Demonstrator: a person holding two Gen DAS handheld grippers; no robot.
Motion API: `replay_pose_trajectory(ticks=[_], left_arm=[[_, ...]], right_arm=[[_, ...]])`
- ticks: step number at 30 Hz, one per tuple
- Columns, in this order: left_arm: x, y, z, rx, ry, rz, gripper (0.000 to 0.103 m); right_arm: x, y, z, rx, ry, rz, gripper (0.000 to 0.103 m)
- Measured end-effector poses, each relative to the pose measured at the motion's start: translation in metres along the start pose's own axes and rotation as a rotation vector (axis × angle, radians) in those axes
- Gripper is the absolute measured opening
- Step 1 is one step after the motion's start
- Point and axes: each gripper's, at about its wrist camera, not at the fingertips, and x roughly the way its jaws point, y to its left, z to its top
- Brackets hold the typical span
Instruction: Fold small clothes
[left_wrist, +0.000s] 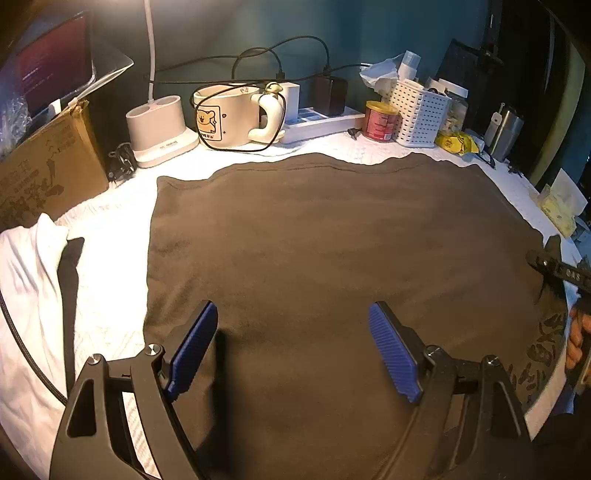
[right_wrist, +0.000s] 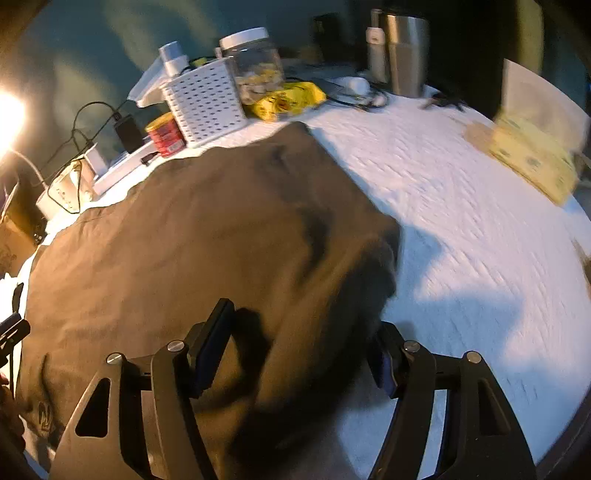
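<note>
Both grippers' jaws wide apart, gripping nothing.
Left gripper (left_wrist: 293, 345) and right gripper (right_wrist: 299, 350) hover over soft brown garment (left_wrist: 332, 240) on white textured surface (right_wrist: 461, 221).

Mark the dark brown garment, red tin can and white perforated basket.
dark brown garment (left_wrist: 332, 240), left wrist view, middle of cloth
red tin can (left_wrist: 380, 121), left wrist view, label side
white perforated basket (right_wrist: 205, 101), right wrist view, front wall

The back edge of the tabletop (left_wrist: 122, 236) is looking crowded: a cardboard box (left_wrist: 48, 166), a mug (left_wrist: 229, 118), a red can (left_wrist: 379, 121) and a white basket (left_wrist: 419, 114) are standing in a row. White cloth (left_wrist: 26, 295) is lying at the left. On the right, the white cover (right_wrist: 461, 229) is lying bare, giving wide room to pass.
</note>
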Motion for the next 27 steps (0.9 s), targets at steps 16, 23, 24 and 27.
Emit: replay_pose_trajectory(ticks=[16, 23, 24, 27], left_arm=[[-0.008, 0.023, 0.003, -0.059, -0.042, -0.017, 0.084], [-0.016, 0.030, 0.003, -0.052, -0.073, -0.010, 0.084], [-0.018, 0.032, 0.002, -0.055, -0.078, -0.010, 0.084], [-0.022, 0.038, 0.000, -0.064, -0.091, -0.007, 0.084]], right_arm=[[0.011, 0.030, 0.026, -0.104, -0.034, 0.080, 0.025], [-0.015, 0.058, 0.035, -0.159, -0.100, 0.139, 0.024], [-0.019, 0.064, 0.036, -0.171, -0.109, 0.150, 0.024], [-0.027, 0.085, 0.038, -0.213, -0.124, 0.185, 0.024]])
